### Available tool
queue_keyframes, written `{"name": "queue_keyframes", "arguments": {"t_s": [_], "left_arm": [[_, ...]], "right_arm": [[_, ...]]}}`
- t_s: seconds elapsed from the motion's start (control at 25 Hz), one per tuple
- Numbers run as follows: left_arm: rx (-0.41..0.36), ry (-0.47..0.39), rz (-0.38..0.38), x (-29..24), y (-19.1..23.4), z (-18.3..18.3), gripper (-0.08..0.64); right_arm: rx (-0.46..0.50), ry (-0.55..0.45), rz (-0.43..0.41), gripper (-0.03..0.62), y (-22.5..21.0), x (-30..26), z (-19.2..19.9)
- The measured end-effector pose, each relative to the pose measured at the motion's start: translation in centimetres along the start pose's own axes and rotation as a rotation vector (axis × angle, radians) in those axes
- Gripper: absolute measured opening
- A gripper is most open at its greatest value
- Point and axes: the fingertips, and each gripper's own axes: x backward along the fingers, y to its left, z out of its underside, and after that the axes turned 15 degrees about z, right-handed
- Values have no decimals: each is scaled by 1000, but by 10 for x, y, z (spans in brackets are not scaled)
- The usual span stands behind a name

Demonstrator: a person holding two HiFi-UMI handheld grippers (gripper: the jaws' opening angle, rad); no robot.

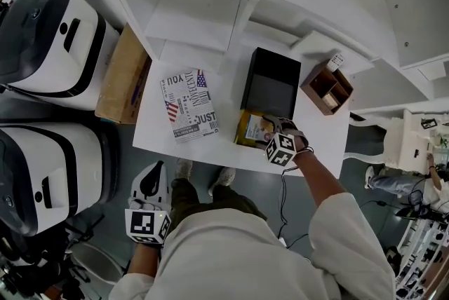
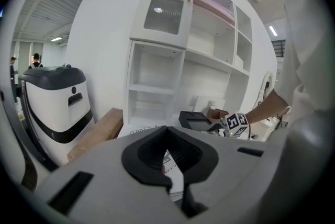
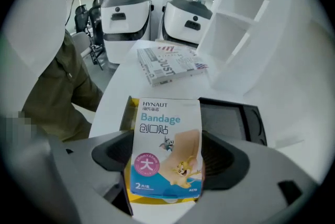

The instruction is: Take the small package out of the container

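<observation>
R gripper (image 1: 269, 132) clamped on Bandage pack (image 3: 166, 144) at yellow container (image 1: 245, 129), near edge of surface (image 1: 210, 150). L gripper (image 2: 168, 159) closed, empty, off surface's near left.

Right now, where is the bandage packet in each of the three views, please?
Head view: the bandage packet at the table's near edge, in the right gripper.
Left gripper view: too small to tell.
Right gripper view: centre, held between the jaws.
Shared landmark: the black box.
</observation>
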Motion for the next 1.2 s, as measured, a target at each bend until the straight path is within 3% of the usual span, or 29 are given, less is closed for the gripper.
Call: {"name": "queue_keyframes", "arguments": {"t_s": [0.28, 0.44, 1.2], "left_arm": [[-60, -29, 96, -23, -19, -26, 8], [-96, -38, 151, -35, -34, -40, 8], [-199, -43, 252, -49, -66, -68, 8]], "right_arm": [[-257, -166, 259, 426, -60, 82, -40], [-352, -229, 361, 426, -78, 125, -50], [-606, -465, 685, 425, -116, 248, -71]]}}
